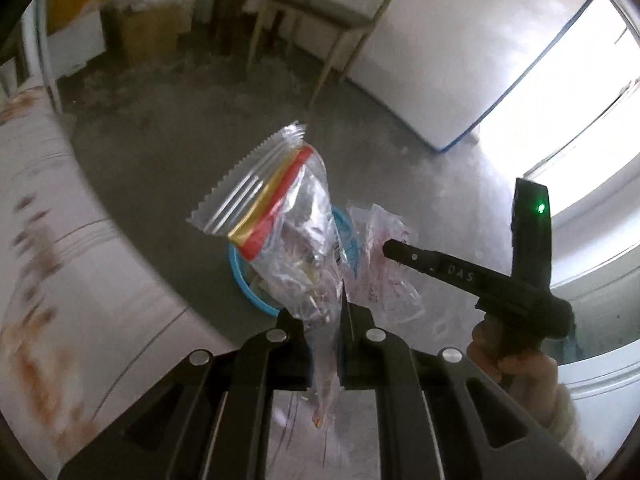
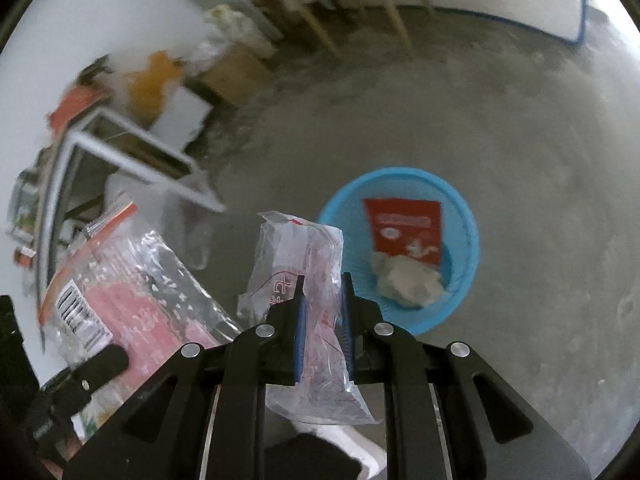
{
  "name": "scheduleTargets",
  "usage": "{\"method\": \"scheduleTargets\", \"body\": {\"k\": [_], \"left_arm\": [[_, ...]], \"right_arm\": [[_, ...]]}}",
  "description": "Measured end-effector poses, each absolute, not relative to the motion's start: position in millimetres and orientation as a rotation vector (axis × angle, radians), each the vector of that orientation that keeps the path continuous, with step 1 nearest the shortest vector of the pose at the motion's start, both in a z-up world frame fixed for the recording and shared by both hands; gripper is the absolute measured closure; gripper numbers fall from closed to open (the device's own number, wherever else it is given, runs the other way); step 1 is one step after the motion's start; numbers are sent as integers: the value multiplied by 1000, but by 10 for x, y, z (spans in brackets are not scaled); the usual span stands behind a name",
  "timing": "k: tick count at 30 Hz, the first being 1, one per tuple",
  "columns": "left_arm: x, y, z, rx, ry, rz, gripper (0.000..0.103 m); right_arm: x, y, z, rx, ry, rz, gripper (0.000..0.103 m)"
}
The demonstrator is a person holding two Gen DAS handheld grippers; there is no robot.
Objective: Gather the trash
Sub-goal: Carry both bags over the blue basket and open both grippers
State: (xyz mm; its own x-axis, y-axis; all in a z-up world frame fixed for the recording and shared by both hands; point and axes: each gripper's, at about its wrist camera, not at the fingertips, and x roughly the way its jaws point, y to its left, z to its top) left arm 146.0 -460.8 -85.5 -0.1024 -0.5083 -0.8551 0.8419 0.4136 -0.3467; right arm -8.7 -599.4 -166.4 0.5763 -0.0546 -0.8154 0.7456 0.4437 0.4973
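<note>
Clear zip bag (image 1: pixel 280 216) pinched by its lower end in left gripper (image 1: pixel 324 320), crinkled wrapper (image 2: pixel 300 276) clamped between right gripper (image 2: pixel 322 300) pads, both above floor beside blue basket (image 2: pixel 468 216) holding red packet (image 2: pixel 404 228).

A bare grey concrete floor (image 2: pixel 500 112) fills most of both views. A wooden table (image 1: pixel 320 12) with pale legs stands at the far wall, and a brown cardboard box (image 1: pixel 148 32) sits on the floor just beside it. A large white panel with a blue edge (image 1: pixel 452 60) leans near the table. A white metal frame (image 2: pixel 132 148) stands at the left of the right wrist view. A patterned white cloth (image 1: pixel 48 240) covers the left side of the left wrist view.
</note>
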Motion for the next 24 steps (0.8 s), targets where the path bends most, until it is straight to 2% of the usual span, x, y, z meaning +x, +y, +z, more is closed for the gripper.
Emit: {"method": "scheduleTargets", "body": {"k": [2,3,4,5,6,9,15,20,24], "left_arm": [[1491,-4814,-982,362,1207,-1163,91],[1523,-4923,-1039,352,1210,-1165,77],[1557,-4972,-1086,342,1215,-1161,54],[1577,-5005,-1127,330,1219,-1151,46],[1606,-5027,-1161,309,1219,-1132,44],[1583,-5067,-1162,263,1245,-1133,38],[1575,-4833,-924,214,1193,-1149,36],[1420,-4425,-557,168,1115,-1165,35],[1231,-3833,-260,83,1044,-1161,28]], "right_arm": [[-60,-6139,-1778,1013,829,-600,83],[-45,-6216,-1848,1023,827,-611,75],[-31,-6284,-1926,1031,828,-624,59],[-29,-6315,-1960,1033,833,-645,52],[-50,-6359,-2026,1036,838,-682,47],[-133,-6381,-2130,1066,836,-709,47],[-330,-6223,-2055,1063,811,-708,44],[-426,-6081,-1803,1018,772,-671,35],[-485,-5883,-1448,964,708,-587,32]]}}
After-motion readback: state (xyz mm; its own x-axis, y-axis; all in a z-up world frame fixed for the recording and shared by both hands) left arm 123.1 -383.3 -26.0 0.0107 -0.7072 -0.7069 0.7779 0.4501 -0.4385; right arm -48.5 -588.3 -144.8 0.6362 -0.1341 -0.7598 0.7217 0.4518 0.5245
